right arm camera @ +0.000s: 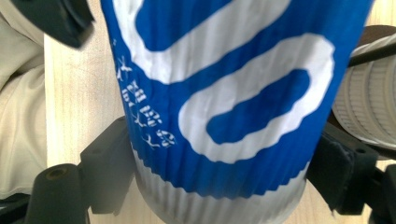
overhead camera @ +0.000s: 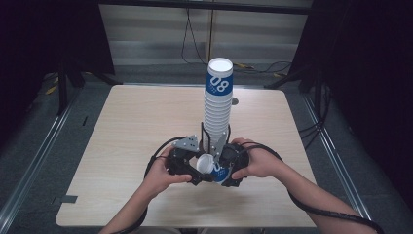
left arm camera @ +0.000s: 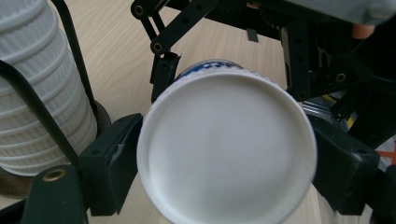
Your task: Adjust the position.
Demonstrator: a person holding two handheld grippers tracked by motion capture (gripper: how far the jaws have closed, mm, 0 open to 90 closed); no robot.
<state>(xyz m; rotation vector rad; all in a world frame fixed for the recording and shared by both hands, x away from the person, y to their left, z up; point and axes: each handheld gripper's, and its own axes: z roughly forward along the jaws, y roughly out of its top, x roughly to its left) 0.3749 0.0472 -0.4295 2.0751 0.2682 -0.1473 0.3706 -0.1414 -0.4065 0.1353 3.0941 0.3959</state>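
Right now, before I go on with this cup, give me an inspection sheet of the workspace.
Surface: light wooden table, bare wood apart from the things listed.
Job's things: one blue and white paper cup lying on its side between both grippers; a tall stack of cups upright in a black wire holder behind it.
Clutter: nothing seen.
Grippers: right gripper shut on the cup's wall; left gripper has its jaws on either side of the cup's white bottom end, whether they press on it cannot be told.
Cables: a black cable trails from each gripper; more cables lie on the floor beyond the table.
Surroundings: dark curtains either side, grey floor, metal rails.
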